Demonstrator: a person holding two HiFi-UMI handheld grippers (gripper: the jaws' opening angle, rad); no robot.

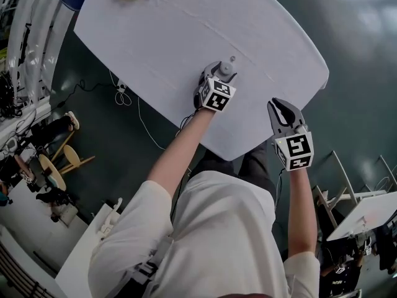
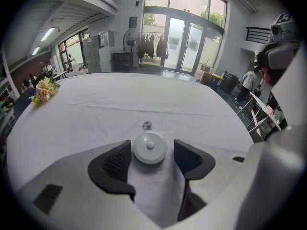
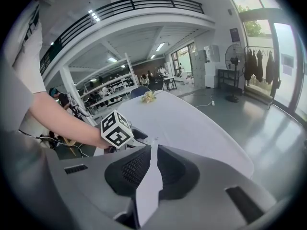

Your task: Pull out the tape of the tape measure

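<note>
Left gripper (image 2: 152,145) is low over the white table (image 2: 96,114), fingers (image 2: 117,164) spread wide. The tape measure (image 2: 150,148), a small round white case with a centre button, lies flat on the table between the fingertips. The left-hand finger's edge is right beside the case, possibly touching. The right-hand finger shows a thin strip of table between it and the case, so it brackets the case without clamping it. A small metal ring (image 2: 147,125) lies on the table just beyond the case; whether it joins the case cannot be told.

In the head view the left gripper (image 1: 221,74) is over the near part of the table (image 1: 155,36), with the tape measure (image 1: 225,69) at its tips and the ring (image 1: 232,59) just past them. The person's left arm reaches in from below.

Right gripper (image 3: 152,150) has its fingers (image 3: 134,169) drawn in to a narrow slit with only table showing through, and it holds nothing. In the head view it (image 1: 280,104) hangs at the table's near edge, well apart from the tape measure. Its own view looks across the table, with the left gripper's marker cube (image 3: 116,129) just beyond the fingertips.

A bunch of flowers (image 2: 42,90) lies at the table's far end, well away from both grippers.
</note>
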